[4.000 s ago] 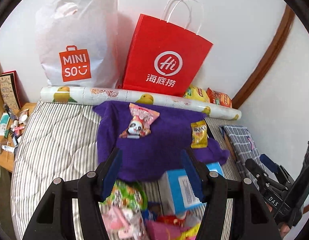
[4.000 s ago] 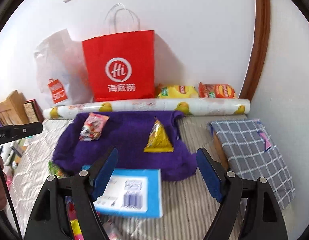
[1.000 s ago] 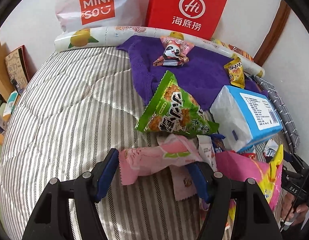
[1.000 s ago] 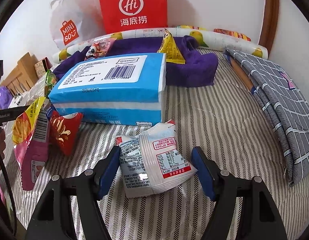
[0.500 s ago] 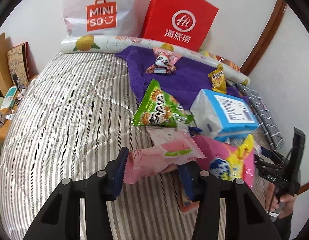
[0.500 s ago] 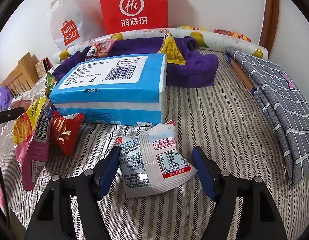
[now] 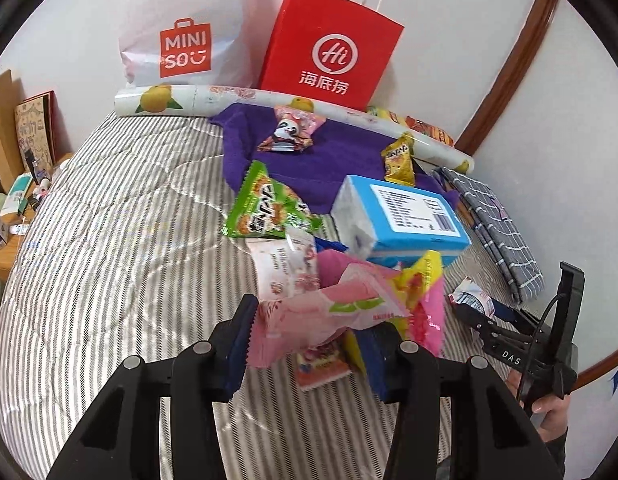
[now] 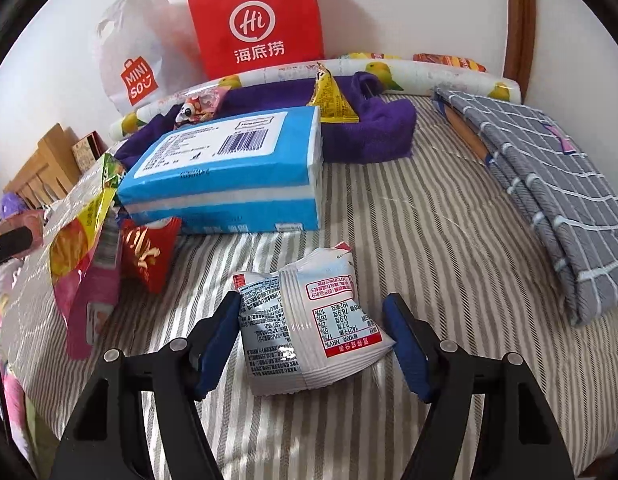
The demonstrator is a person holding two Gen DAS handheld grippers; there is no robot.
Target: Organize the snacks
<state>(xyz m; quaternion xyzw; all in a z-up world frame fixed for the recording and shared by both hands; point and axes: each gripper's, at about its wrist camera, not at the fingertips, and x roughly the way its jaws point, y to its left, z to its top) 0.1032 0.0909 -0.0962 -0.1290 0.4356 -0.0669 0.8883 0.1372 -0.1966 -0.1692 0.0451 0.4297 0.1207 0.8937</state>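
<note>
A grey-and-white striped quilted bed (image 7: 109, 240) carries everything. Against the wall at its far edge stand a white plastic Miniso bag (image 7: 189, 28) and a red paper Haidilao bag (image 7: 333, 48), behind a long rolled sheet printed with yellow fruit (image 7: 269, 100). A rumpled purple towel (image 7: 333, 160) lies in front of the roll, and a blue-and-white tissue pack (image 8: 233, 168) sits at its near edge. The left gripper (image 7: 309, 344) has just been closing and now clamps a pink plastic snack packet (image 7: 325, 316), held above the pile of other snacks. The right gripper (image 8: 313, 336) stands spread around a white crinkled snack pouch (image 8: 305, 320) lying on the bed; its left pad seems to touch the pouch, the right stands clear.
</note>
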